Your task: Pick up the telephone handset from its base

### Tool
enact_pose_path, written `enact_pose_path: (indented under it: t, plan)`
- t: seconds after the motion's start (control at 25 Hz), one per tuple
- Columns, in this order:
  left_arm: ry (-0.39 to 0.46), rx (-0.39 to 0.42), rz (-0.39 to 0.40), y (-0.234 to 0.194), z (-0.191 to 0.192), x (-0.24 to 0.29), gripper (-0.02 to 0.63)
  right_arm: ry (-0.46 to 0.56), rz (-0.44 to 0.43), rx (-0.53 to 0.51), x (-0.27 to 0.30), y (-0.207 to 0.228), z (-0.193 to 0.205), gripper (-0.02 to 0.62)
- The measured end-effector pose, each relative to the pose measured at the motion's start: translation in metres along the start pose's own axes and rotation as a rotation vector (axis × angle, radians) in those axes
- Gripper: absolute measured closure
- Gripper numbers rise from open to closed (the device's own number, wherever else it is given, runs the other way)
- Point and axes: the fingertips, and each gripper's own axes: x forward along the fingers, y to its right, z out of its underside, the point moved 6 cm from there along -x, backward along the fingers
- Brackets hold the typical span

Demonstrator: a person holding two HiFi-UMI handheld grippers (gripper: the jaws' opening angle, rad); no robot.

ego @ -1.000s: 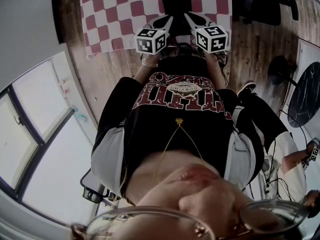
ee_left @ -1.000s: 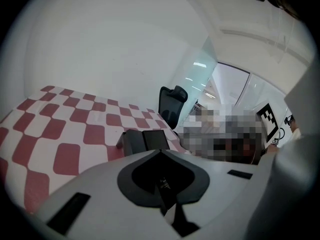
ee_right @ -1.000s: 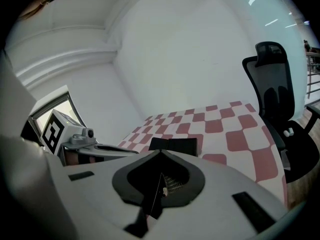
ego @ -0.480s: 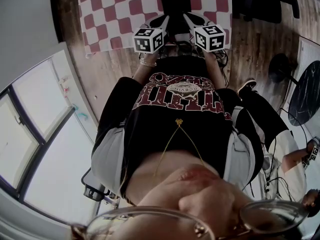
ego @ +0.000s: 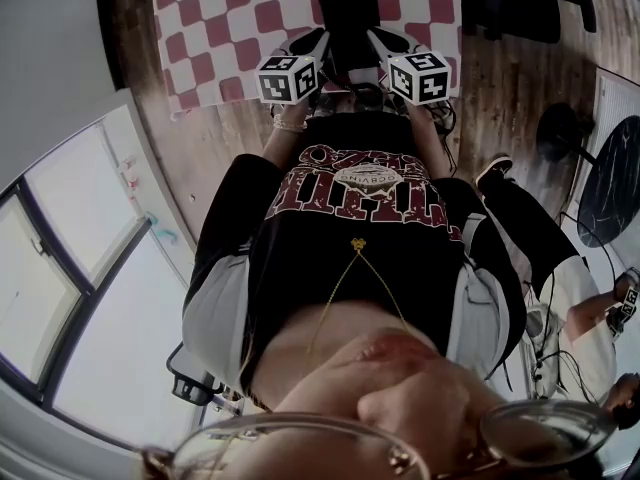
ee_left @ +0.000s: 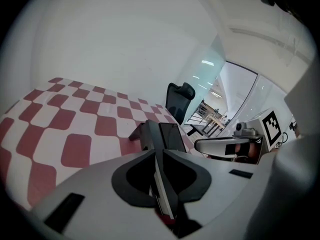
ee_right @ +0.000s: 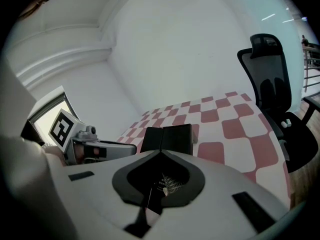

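Telephone handset [ee_left: 146,134]: one, black, lying along the left side of its one base [ee_left: 172,136], the whole telephone sitting on the one red-and-white checked cloth [ego: 230,28]. Holding two grippers, one in each hand, both angling down at the telephone from its near side, the left one by its left corner, the right one by its right corner. Opening the jaws of the left gripper [ee_left: 158,151]: only a thin slit showing between the two, nothing in it, handset lying just beyond the tips. Pressing the two jaws of the right gripper [ee_right: 161,151] together, tips meeting, nothing caught between, telephone lying just beyond them too. Contact with the telephone: hard telling for either gripper. Carrying two marker cubes, one per gripper: left cube [ego: 290,78] and right cube [ego: 420,76], both nearer the body than the telephone. Wearing one dark printed shirt [ego: 360,218], nearer still. Showing one black office chair [ee_right: 272,84] to the right of the telephone, off the cloth, on the wooden floor [ego: 510,98], and one large window [ego: 80,268] well to the telephone's left.
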Motion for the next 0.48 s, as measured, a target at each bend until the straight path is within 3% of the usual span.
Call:
enact_pose_path:
  t: [0.16,0.48]
  plan:
    - [-0.027,-0.011,0.009,-0.004,0.002,0.003,0.528,0.003,0.004,0.009,0.000,0.001,0.000,0.577]
    - [-0.079,-0.029,0.043,-0.005,0.008,0.014,0.495,0.013,0.017,0.020,-0.002,0.004,-0.001,0.577]
